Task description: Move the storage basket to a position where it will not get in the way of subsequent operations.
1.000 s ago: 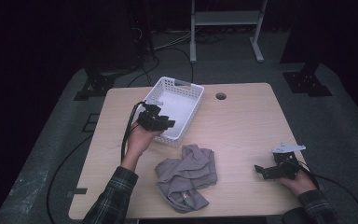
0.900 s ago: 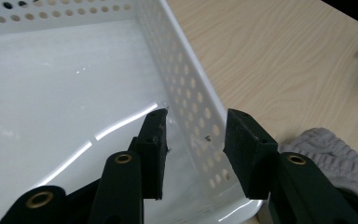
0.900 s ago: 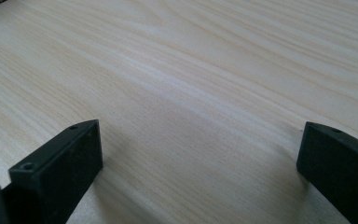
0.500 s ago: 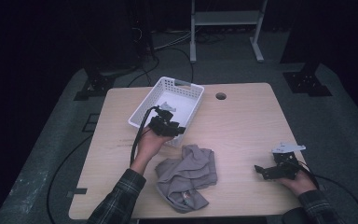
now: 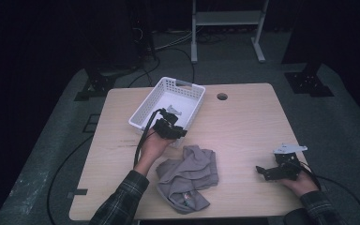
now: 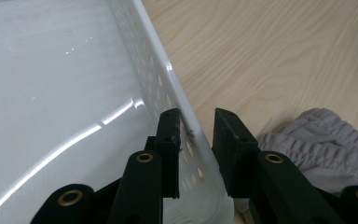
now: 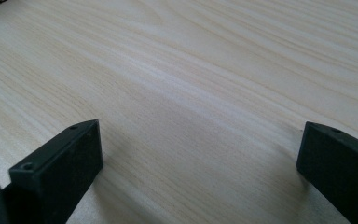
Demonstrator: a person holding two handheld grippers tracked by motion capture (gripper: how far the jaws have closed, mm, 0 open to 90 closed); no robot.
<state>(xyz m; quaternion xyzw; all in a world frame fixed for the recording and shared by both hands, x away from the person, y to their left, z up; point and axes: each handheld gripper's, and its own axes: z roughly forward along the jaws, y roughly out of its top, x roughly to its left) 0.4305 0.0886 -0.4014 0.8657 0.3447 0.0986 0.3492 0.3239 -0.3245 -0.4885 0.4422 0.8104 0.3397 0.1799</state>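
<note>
A white perforated basket [image 5: 187,88] sits at the back left of the wooden table [image 5: 248,126]; its inside [image 6: 56,93] looks empty. My left gripper [image 5: 171,127] is at the basket's near right wall. Its jaws [image 6: 196,114] straddle that wall, one inside and one outside, and have just been closing. The inner pad [image 6: 170,140] meets the rim, while a gap remains at the outer pad. A crumpled grey cloth [image 5: 187,173] [image 6: 317,135] lies just beside the basket. My right gripper [image 5: 264,171] [image 7: 200,135] rests low at the table's near right, open over bare wood.
A round cable hole [image 5: 222,96] is in the table's back middle. Behind the table stands a metal frame [image 5: 225,18], with cables [image 5: 168,44] on the dark floor. Black stands flank the table at left [image 5: 93,84] and right [image 5: 309,79].
My left gripper has slid right and nearer along the basket's edge to its near right wall. The right gripper has stayed put.
</note>
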